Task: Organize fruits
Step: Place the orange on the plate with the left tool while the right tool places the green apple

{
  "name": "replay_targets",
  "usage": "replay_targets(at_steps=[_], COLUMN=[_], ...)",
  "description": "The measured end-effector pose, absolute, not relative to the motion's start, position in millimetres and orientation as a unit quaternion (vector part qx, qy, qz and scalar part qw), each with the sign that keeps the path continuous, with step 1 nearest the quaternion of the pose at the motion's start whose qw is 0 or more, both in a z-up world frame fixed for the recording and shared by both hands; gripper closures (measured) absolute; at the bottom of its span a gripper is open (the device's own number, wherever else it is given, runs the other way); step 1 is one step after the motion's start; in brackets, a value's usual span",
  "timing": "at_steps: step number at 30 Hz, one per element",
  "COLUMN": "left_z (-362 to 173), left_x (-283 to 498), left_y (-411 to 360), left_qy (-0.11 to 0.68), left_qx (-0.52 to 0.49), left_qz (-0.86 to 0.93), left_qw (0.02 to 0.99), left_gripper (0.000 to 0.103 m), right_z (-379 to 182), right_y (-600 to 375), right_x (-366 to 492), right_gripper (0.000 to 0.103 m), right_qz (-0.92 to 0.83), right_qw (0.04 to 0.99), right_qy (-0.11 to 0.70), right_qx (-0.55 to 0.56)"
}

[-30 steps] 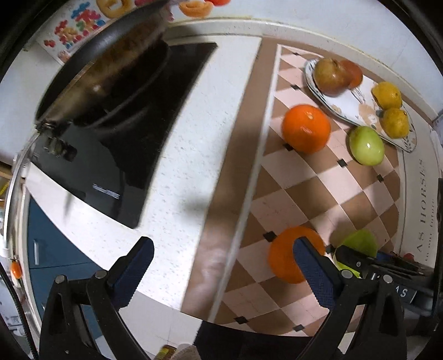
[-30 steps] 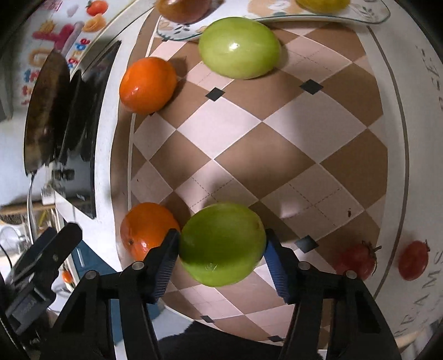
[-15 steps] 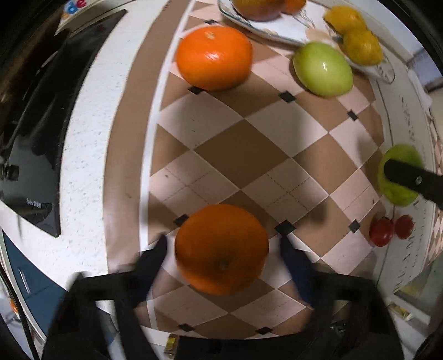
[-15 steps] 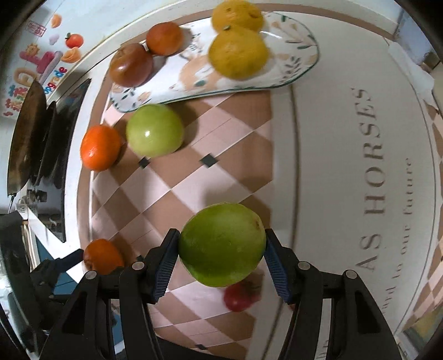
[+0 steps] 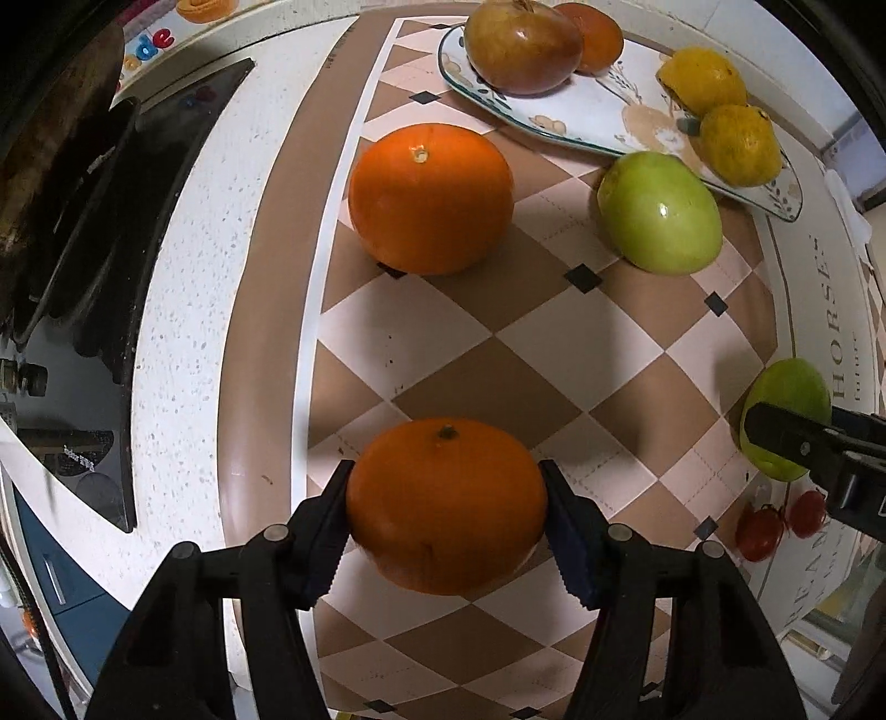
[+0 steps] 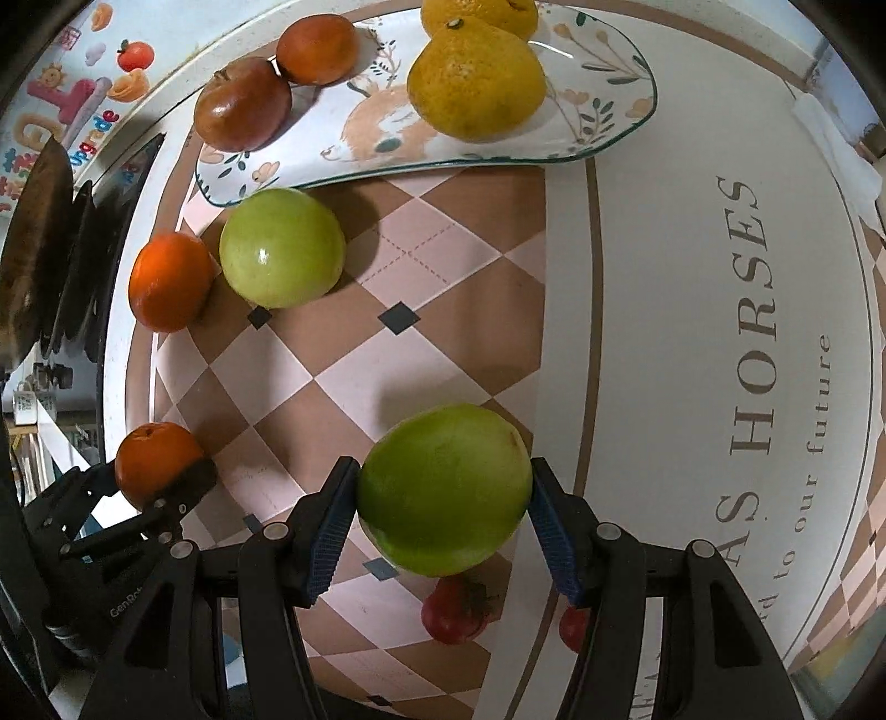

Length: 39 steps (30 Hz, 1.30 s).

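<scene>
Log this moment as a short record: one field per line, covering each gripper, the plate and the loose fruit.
left gripper: shut on orange
right gripper: shut on green apple
plate: holds two yellow citrus, a brown-red fruit and a small orange-red fruit
loose on mat: second orange, second green apple, both near the plate
also on mat: two small red fruits

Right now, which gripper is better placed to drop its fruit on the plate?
Right. The right gripper holds a green apple nearer the plate; the left gripper's orange sits behind another orange.
</scene>
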<state>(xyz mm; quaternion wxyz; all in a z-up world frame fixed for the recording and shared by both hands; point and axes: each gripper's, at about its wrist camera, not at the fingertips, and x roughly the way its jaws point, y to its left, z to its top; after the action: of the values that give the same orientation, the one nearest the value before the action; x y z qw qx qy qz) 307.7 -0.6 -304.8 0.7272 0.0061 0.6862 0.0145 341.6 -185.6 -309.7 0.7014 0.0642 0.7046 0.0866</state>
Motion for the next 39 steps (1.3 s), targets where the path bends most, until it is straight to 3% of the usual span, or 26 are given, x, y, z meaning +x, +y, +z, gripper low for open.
replay_targets(at_steps=[6, 12, 20, 27, 39], left_z=[-300.4, -293.0, -237.6, -196.9, -259.2], left_x=[307.0, 325.5, 348.7, 416.0, 550.4], left_y=[5.9, 10.7, 9.4, -24.4, -67.2], left_qy=[0.688, 0.688, 0.663, 0.632, 0.679], left_qx=[0.002, -0.028, -0.086, -0.106, -0.115], left_qz=[0.011, -0.002, -0.047, -0.084, -0.072], left_qw=[0.725, 0.725, 0.743, 0.763, 0.721], left_gripper=[0.042, 0.042, 0.042, 0.042, 0.042], right_z=[-310.4, -313.7, -299.8, -251.2, -279.4], right_y=[-176.0, -191.8, -219.0, -250.6, -286.2], right_x=[336.5, 332.2, 341.8, 406.6, 519.3], right_gripper=[0.04, 0.04, 0.04, 0.04, 0.04], right_qz=[0.089, 0.088, 0.097, 0.094, 0.044], right_qw=[0.708, 0.699, 0.688, 0.724, 0.736], right_qy=[0.699, 0.699, 0.682, 0.627, 0.636], right_qx=[0.045, 0.122, 0.229, 0.272, 0.229])
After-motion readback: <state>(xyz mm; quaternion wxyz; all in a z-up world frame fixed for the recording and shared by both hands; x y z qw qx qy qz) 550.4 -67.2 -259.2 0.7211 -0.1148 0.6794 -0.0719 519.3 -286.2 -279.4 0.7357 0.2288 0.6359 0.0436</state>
